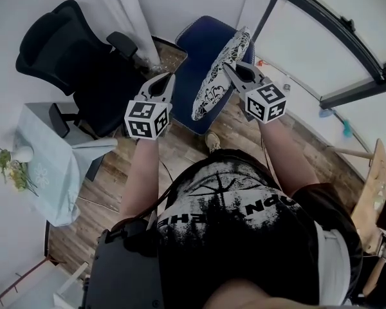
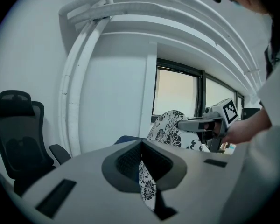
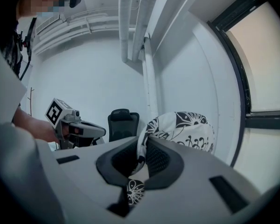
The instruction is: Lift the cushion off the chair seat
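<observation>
A black-and-white floral cushion [image 1: 220,76] hangs on edge in the air above the blue chair's seat [image 1: 194,60]. My right gripper [image 1: 228,67] is shut on its upper edge; in the right gripper view the fabric [image 3: 141,149] runs between the jaws. My left gripper [image 1: 168,78] is shut on the cushion's other side, and in the left gripper view a floral strip [image 2: 146,183] sits pinched between the jaws. The bulk of the cushion [image 2: 170,125] shows beyond, with the right gripper [image 2: 184,123] clamped on it. From the right gripper view the left gripper [image 3: 102,130] is level with it.
A black office chair [image 1: 71,53] stands left of the blue chair. A small table with a pale cloth [image 1: 55,166] and a flower vase [image 1: 20,154] is at the left. A white pipe [image 1: 136,24] and a window frame [image 1: 334,24] line the walls. Wooden floor lies below.
</observation>
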